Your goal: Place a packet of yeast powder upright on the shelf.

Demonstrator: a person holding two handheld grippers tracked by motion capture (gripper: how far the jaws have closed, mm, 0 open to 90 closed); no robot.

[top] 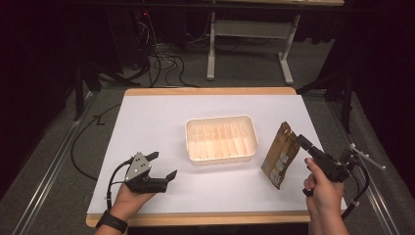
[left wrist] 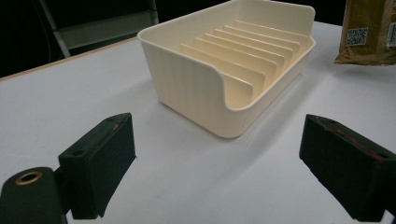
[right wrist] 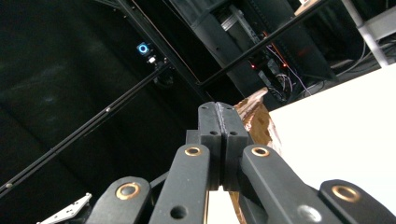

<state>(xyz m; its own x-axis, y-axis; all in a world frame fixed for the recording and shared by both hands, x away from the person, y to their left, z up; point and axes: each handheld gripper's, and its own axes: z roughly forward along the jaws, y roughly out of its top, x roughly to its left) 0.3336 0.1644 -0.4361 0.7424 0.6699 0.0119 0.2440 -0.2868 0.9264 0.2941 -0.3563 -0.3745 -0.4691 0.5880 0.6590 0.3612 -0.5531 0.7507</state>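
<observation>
Brown foil-paper pouch (top: pixel 280 154) is being held upright at the right of the white counter (top: pixel 151 122), just beside the cream slotted tray (top: pixel 221 138) and apart from it, in the high view. Its upper edge is being pinched by the right hand-held gripper (top: pixel 299 140), while the lower end is either resting on the counter or hanging just above it; which of the two cannot be told. The left hand-held gripper (top: pixel 163 166) is being kept low at the near left, jaws spread, nothing between them.

In the left gripper view, the tray (left wrist: pixel 196 88) is being faced across bare counter, its thin upright dividers running back in a row; the left hand-held gripper (left wrist: pixel 219 168) is being shown wide open. The pouch (left wrist: pixel 369 32) is hanging at the upper right, a printed code on its face.

In the right gripper view, the right hand-held gripper (right wrist: pixel 218 122) is being shown with its jaws pressed together on the crumpled top of the pouch (right wrist: pixel 256 116).

By judgement, the pouch is being treated as a light, soft, crushable thing with a fairly slick skin: it is likely to sag and swing below the pinch. The flattened top seam is being judged the best place to take hold, since the filled body would bulge and slip. The tray is being judged stiff and light.
</observation>
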